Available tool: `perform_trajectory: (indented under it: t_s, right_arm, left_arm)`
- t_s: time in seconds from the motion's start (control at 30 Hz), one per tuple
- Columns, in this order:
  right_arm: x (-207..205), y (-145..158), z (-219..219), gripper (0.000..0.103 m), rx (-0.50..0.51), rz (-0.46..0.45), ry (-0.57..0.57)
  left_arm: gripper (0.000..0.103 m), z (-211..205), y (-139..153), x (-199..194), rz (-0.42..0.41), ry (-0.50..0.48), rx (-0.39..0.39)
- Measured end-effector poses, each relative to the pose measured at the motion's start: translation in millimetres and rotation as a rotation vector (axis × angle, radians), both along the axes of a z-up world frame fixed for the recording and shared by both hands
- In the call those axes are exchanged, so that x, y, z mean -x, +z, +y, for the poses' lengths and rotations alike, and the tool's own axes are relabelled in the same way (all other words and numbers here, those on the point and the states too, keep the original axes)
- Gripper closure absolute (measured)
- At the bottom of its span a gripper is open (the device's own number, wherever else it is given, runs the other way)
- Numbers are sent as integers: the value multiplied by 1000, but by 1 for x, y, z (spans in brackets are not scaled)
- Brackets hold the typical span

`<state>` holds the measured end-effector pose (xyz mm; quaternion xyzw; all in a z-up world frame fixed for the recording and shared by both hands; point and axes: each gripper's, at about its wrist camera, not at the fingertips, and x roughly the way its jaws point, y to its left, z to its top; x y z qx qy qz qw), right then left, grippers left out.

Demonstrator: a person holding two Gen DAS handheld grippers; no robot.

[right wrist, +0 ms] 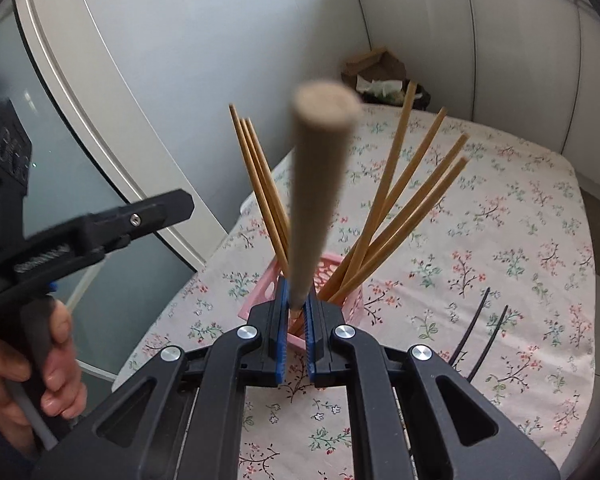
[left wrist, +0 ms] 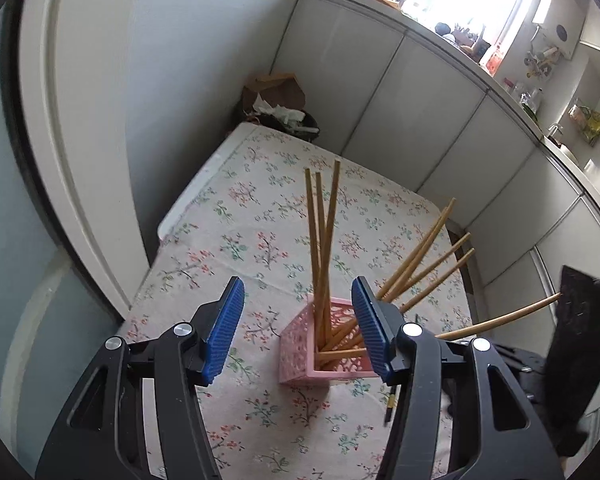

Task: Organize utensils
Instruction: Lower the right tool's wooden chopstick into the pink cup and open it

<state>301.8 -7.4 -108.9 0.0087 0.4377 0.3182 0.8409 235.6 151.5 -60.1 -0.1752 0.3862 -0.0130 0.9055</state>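
Observation:
A pink lattice basket point(left wrist: 298, 346) stands on the floral table and holds several wooden chopsticks point(left wrist: 324, 240), some upright, some leaning right. My left gripper point(left wrist: 298, 330) hangs open above and in front of the basket, with nothing pressed between its blue pads point(left wrist: 224, 332). My right gripper point(right wrist: 296, 312) is shut on one wooden chopstick point(right wrist: 316, 200), just over the pink basket point(right wrist: 334, 264). The blurred thick end of that stick points back at the camera. The same stick point(left wrist: 500, 318) shows at the right of the left wrist view. Two black chopsticks point(right wrist: 469, 325) lie on the cloth right of the basket.
The table point(right wrist: 500, 240) has a flowered cloth. White cabinet fronts point(left wrist: 440, 128) run along its far and right sides. A door point(left wrist: 80, 160) is on the left, and a bin stuffed with paper point(left wrist: 280, 108) sits beyond the far end. A hand point(right wrist: 56, 344) grips the left tool's handle.

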Motion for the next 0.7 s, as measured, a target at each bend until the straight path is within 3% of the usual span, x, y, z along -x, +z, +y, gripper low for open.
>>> perform_trajectory:
  t_s: [0.2,0.43,0.5,0.7]
  right_arm:
    - [-10,-6,5,96,3,19,-25]
    - [-20,-3,-17,93,-109,46,-97]
    - [-21,1,-23,81,-128,31,-119]
    - [-23,5,-38,78,-166,-4,-167]
  left_arm:
    - [47,-13,-3,-4,20,-43,-12]
    - [36,-15,-7,-4,43,-25,-37]
    - [36,-14,-8,-5,50,-19,-30]
    - [36,-15,-10,-5,61,-18,-24]
